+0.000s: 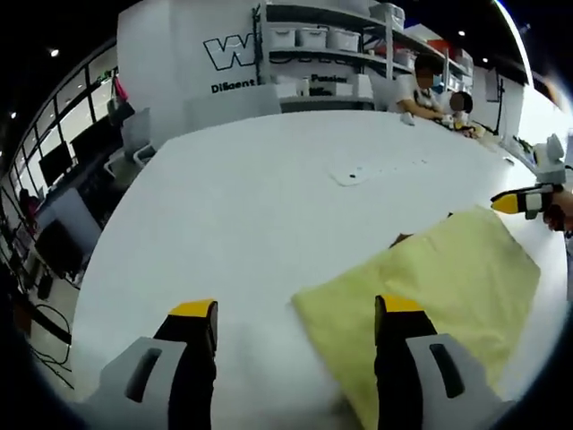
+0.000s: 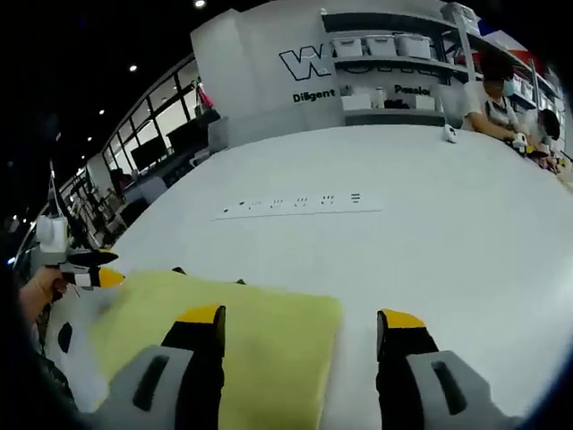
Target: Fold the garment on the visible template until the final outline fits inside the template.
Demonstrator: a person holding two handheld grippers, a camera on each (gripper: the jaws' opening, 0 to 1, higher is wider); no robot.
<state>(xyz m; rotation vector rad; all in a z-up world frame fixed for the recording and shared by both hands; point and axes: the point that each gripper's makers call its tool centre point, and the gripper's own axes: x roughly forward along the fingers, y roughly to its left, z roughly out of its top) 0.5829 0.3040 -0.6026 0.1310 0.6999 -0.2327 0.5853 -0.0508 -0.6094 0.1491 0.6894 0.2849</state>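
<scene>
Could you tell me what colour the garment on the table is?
Pale yellow; the garment shows best in the left gripper view.

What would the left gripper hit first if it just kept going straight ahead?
Probably the near corner of the yellow garment, which lies under its right jaw; otherwise the left gripper faces bare white table. Depth is hard to judge.

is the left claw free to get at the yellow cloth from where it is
Probably yes. The left claw is open just above the near edge of the yellow cloth, with only bare white table around and nothing between them.

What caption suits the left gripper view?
Open left gripper hovers over a yellow garment on a white table.
</scene>
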